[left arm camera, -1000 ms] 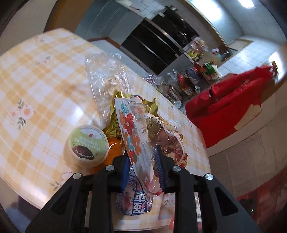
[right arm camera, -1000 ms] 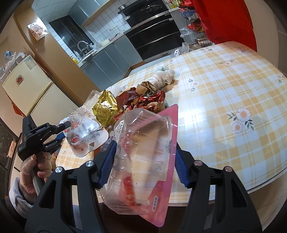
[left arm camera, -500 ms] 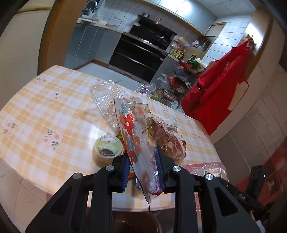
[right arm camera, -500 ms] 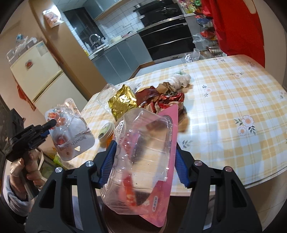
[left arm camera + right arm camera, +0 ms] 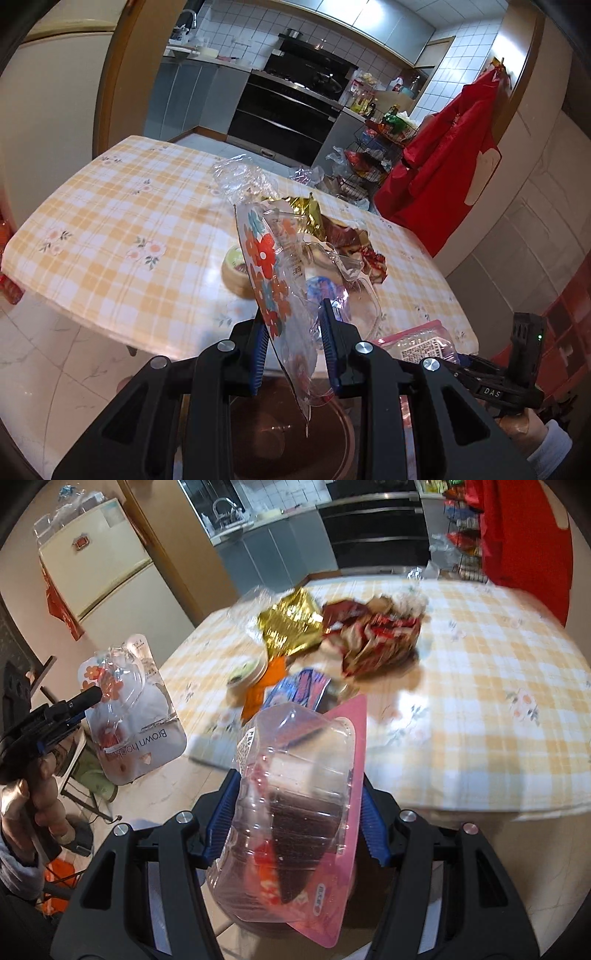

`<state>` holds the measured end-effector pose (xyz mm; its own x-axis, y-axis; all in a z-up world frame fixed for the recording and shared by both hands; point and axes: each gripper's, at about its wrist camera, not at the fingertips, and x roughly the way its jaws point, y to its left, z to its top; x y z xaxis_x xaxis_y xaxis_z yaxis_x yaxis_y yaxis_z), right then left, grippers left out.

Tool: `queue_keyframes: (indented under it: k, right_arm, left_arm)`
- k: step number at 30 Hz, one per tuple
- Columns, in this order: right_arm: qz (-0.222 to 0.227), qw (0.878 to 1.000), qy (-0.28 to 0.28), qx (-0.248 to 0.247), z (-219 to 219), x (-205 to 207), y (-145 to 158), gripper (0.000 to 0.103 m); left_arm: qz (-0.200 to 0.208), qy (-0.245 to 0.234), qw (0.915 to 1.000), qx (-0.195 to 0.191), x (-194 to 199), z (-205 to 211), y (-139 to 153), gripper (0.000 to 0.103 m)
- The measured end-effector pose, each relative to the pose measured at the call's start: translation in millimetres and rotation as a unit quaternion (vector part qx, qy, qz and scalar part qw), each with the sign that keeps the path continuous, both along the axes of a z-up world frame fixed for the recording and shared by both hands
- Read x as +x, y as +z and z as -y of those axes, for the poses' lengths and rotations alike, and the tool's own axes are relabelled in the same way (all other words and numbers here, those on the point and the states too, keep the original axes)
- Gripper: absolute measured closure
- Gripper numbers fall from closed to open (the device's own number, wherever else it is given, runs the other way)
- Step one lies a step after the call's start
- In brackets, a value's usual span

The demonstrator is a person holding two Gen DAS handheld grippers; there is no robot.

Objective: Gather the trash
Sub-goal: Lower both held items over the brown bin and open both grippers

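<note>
My left gripper [image 5: 293, 349] is shut on a clear blister pack with a flowered card [image 5: 275, 280]; the pack also shows in the right wrist view [image 5: 133, 709]. It hangs off the table's near edge, above a brown bin [image 5: 284, 439]. My right gripper [image 5: 295, 819] is shut on a clear plastic pack with a pink card [image 5: 295, 805], also held off the table edge. The rest of the trash lies on the checked table [image 5: 122, 221]: a gold foil wrapper [image 5: 291, 624], red wrappers [image 5: 373, 638], a small round cup [image 5: 236, 269], a blue wrapper [image 5: 303, 686].
A clear crumpled bag [image 5: 240, 173] lies at the far side of the trash pile. A red apron [image 5: 450, 162] hangs on the right wall. A wire rack of goods [image 5: 373, 151] stands beyond the table. A fridge [image 5: 96, 568] is at the left.
Both grippers have pulled back from the table with their packs, off its near edge. The brown bin has come into view below the left gripper.
</note>
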<state>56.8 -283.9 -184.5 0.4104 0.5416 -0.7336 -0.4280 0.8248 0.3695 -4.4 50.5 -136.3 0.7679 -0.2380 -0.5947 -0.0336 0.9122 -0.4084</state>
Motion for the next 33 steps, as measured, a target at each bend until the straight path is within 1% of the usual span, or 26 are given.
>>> queue_keyframes:
  k: [2,6,14,16,17,20,23,29,33]
  right_arm:
    - [-0.011,1.000,0.009,-0.001,-8,-8,-7,0.042]
    - [-0.026,0.999,0.027,-0.012,-26,-18,-17,0.042]
    - [-0.067,0.996,0.048,-0.025,-49,-25,-36,0.038]
    - [-0.071,0.996,0.049,-0.020,-51,-28,-38,0.032]
    - [-0.071,0.996,0.047,-0.020,-51,-28,-38,0.027]
    - [-0.061,0.997,0.040,-0.018,-50,-27,-34,0.011]
    - [-0.035,0.999,0.022,-0.022,-45,-25,-23,0.006]
    - [0.028,0.998,-0.033,-0.038,-24,-18,4,0.006]
    - [0.044,0.996,-0.066,-0.027,-4,-13,15,0.006]
  left_arm:
    - [-0.005,-0.002,1.0000,-0.004,-8,-1,-5,0.077]
    - [-0.014,-0.004,0.9999,0.005,-20,-1,-15,0.077]
    - [-0.025,0.003,0.9996,-0.010,-33,-10,-30,0.077]
    - [-0.026,0.002,0.9996,-0.010,-34,-10,-32,0.077]
    - [-0.027,0.002,0.9996,-0.010,-35,-10,-32,0.077]
    - [-0.028,-0.002,0.9996,-0.011,-36,-9,-33,0.077]
    - [-0.026,-0.009,0.9996,-0.005,-36,-5,-32,0.077]
    - [-0.034,-0.029,0.9990,0.005,-35,8,-36,0.077]
    - [-0.045,-0.044,0.9980,0.010,-33,17,-41,0.076]
